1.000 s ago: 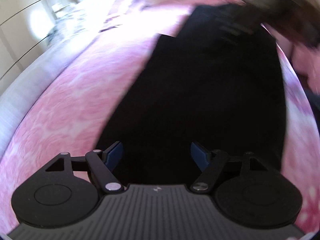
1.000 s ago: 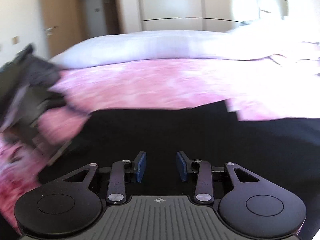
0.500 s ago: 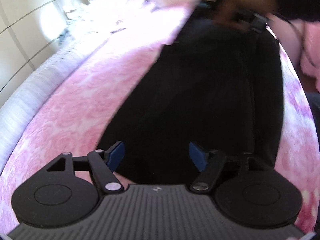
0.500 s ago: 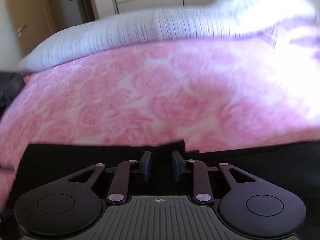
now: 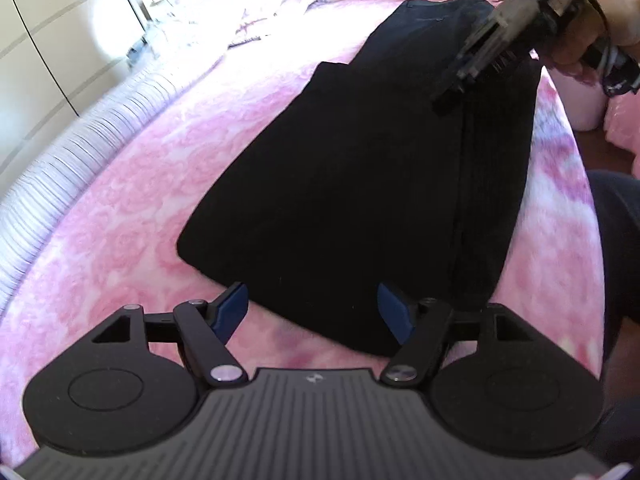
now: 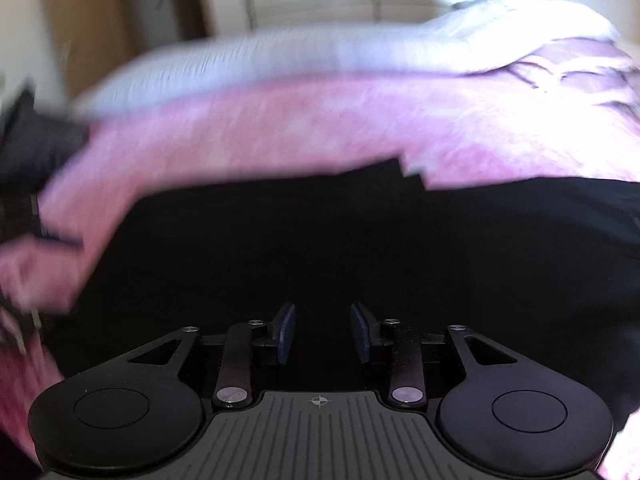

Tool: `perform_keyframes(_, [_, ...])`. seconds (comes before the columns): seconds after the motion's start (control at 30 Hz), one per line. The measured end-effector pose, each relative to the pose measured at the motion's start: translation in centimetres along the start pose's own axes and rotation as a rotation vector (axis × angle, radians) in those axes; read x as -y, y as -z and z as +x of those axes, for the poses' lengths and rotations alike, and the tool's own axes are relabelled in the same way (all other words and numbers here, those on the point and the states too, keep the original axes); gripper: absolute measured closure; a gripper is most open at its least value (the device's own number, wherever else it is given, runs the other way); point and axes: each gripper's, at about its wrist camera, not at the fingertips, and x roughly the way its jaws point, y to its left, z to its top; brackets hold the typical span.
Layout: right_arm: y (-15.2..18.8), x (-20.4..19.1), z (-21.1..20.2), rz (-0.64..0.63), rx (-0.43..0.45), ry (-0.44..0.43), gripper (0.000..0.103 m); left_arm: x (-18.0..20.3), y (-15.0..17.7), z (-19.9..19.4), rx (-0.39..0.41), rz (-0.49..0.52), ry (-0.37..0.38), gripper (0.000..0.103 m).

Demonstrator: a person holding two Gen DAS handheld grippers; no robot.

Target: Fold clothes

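Left gripper (image 5: 312,314): jaws wide, nothing between the pads. Just ahead of them & a bit below lies the near end of the black garment (image 5: 360,168), flat on the bed. The jaws straddle that end w/o touching it, probably lined up to take the edge for the next fold.

Right gripper (image 6: 323,334): jaws narrow; they have just been opening a little. Black cloth fills the view under & ahead of them, but no fold sits between the pads. In the left wrist view this gripper hangs over the far end of the garment, held by the person's hand (image 5: 592,28). One tool at each end looks like a setup for an end-to-end fold.

Outward from the left jaws, the garment runs away as a long, narrowish strip w/ a lengthwise seam or fold line toward its right side; it seems folded once already, likely trousers. Its left edge steps in partway up.

Pink floral bedspread (image 5: 152,208) lies bare to the left of the garment, so there is plenty of room that side. To the right only a thin strip of spread before the bed edge. Beyond, a ribbed pale-lilac cover (image 5: 60,152) and pillows (image 5: 260,4) near the wardrobe (image 5: 40,48), well apart from both jaws.
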Motion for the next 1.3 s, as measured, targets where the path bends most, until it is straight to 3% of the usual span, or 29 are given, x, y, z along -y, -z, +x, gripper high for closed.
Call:
perform_keyframes(0.2, [0.3,-2.5,-3.3,-0.045,0.024,0.03,0.065,-0.2,0.6,-2.4,-0.025,-0.005,-0.001,0.035])
perform_keyframes(0.3, [-0.4,-5.7,-4.8,-0.127,0.084,-0.007,0.062,-0.9,1.2,-3.4,-0.024,-0.029,-0.014,0.034])
perform_keyframes(0.47, [-2.2,-9.8,-3.1,-0.139,0.083,-0.124,0.06,-2.3,2.1,-4.9,0.006,-0.166,-0.013,0.034])
perform_keyframes(0.6, [-5.8,-12.0,0.8,-0.262,0.056,-0.173,0.059,-4.0,2.7,-4.5,0.022,-0.414,0.058,0.033])
perform_keyframes(0.7, [-9.1,-12.7,3.7,-0.366,0.023,-0.208,0.059,-6.0,3.4,-2.6,0.012,-0.67,0.139,0.034])
perform_keyframes(0.77, [-10.7,-12.7,5.5,-0.424,-0.004,-0.249,0.059,-7.0,3.8,-0.9,0.004,-0.801,0.2,0.039])
perform_keyframes(0.83, [-12.4,-13.1,7.5,-0.486,-0.028,-0.3,0.058,-7.5,4.0,0.7,-0.01,-0.878,0.255,0.061])
perform_keyframes(0.9, [-13.9,-13.4,9.5,-0.53,-0.059,-0.352,0.058,-7.6,3.9,1.6,-0.02,-0.906,0.27,0.064])
perform_keyframes(1.0, [-15.9,-13.8,13.1,-0.569,-0.149,-0.409,0.058,-7.7,3.8,2.0,-0.027,-0.927,0.266,0.088])
perform_keyframes(1.07, [-16.5,-14.0,15.7,-0.594,-0.237,-0.409,0.058,-7.4,4.1,1.6,-0.024,-0.938,0.256,0.091])
perform_keyframes(1.2, [-17.1,-13.6,18.5,-0.581,-0.283,-0.384,0.058,-5.2,4.4,0.0,-0.007,-0.949,0.204,0.094])
perform_keyframes(1.3, [-17.2,-12.6,20.0,-0.559,-0.228,-0.203,0.065,-4.8,5.2,-0.3,0.007,-0.999,0.197,0.095])
